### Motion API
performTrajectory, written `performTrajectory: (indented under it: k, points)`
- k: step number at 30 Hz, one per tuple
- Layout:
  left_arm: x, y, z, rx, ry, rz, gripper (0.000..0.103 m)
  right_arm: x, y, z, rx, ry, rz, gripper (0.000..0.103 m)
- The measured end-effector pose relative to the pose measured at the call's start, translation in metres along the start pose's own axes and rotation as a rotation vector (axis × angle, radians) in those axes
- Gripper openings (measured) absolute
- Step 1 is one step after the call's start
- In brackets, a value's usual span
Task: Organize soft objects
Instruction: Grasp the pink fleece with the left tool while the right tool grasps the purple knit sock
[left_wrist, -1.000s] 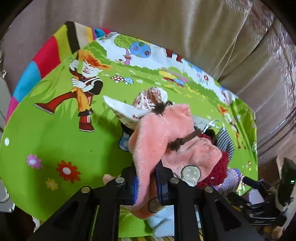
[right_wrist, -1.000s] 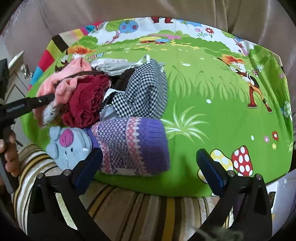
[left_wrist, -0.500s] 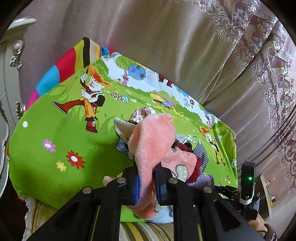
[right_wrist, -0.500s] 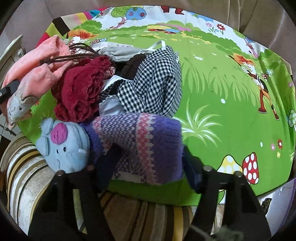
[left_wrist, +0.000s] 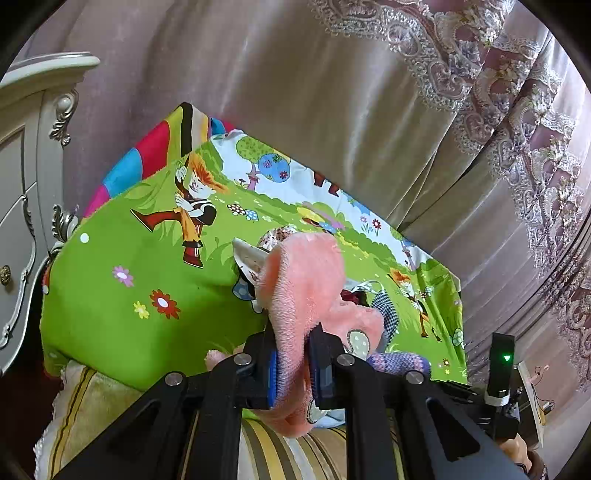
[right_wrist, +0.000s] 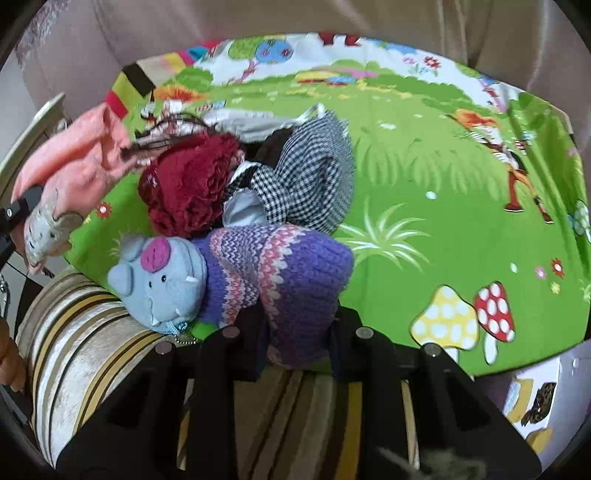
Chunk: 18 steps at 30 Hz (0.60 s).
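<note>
a bright green cartoon-print blanket covers a cushion in front of pale satin curtains with lace trim, and a striped beige cushion pokes out underneath at the near edge. a cream carved cabinet stands at the left.

the left gripper has its jaws pressed together on a pink fleece garment, which bunches up above the fingers and hangs a little below them, lifted off the blanket near the left end of the pile.

the right gripper has its jaws squeezed onto the near end of a purple knitted hat with pink and white zigzag bands. the hat lies at the blanket's front edge. a pale blue plush pig with a pink snout touches the hat's left side and hangs over the striped cushion.

just behind the hat sit a dark red knitted piece and a black-and-white houndstooth cloth, touching each other, with white and grey fabric behind them. printed mushrooms show on the blanket to the right, well apart from the pile.
</note>
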<state>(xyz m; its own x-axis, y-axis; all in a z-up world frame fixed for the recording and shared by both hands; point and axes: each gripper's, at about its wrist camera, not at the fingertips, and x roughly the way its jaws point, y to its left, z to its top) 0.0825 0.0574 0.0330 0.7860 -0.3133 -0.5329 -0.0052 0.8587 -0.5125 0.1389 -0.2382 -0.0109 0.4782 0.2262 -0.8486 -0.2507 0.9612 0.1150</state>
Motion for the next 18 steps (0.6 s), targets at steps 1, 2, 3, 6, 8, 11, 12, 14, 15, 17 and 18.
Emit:
performTrajectory:
  k: [1, 2, 3, 6, 8, 11, 12, 14, 15, 17, 18]
  points:
    - [-0.002, -0.001, -0.001, 0.001, -0.002, -0.001, 0.014, -0.006, -0.003, -0.002, 0.013, -0.017, -0.007, 0.03]
    - [-0.004, -0.003, -0.002, 0.003, -0.004, -0.002, 0.014, -0.011, -0.005, -0.002, 0.025, -0.031, -0.013, 0.03]
    - [-0.006, -0.004, -0.003, 0.005, -0.006, -0.003, 0.014, -0.017, -0.007, -0.004, 0.038, -0.046, -0.014, 0.03]
    - [-0.011, -0.012, -0.007, 0.01, -0.011, -0.015, 0.014, -0.033, -0.014, -0.006, 0.061, -0.087, -0.021, 0.03]
    - [-0.014, -0.019, -0.009, 0.02, -0.013, -0.023, 0.014, -0.044, -0.018, -0.009, 0.072, -0.112, -0.029, 0.03]
    - [-0.017, -0.03, -0.014, 0.033, -0.009, -0.042, 0.014, -0.061, -0.028, -0.017, 0.1, -0.138, -0.028, 0.03]
    - [-0.018, -0.033, -0.015, 0.037, -0.007, -0.046, 0.014, -0.066, -0.031, -0.019, 0.108, -0.146, -0.029, 0.03]
    - [-0.02, -0.043, -0.019, 0.051, -0.004, -0.059, 0.014, -0.078, -0.039, -0.027, 0.126, -0.16, -0.034, 0.03]
    - [-0.02, -0.047, -0.021, 0.056, -0.001, -0.065, 0.014, -0.083, -0.042, -0.03, 0.133, -0.164, -0.035, 0.03]
    - [-0.021, -0.058, -0.025, 0.069, 0.006, -0.082, 0.014, -0.093, -0.05, -0.037, 0.151, -0.173, -0.04, 0.03]
    - [-0.021, -0.064, -0.026, 0.078, 0.009, -0.09, 0.014, -0.098, -0.054, -0.041, 0.159, -0.177, -0.044, 0.03]
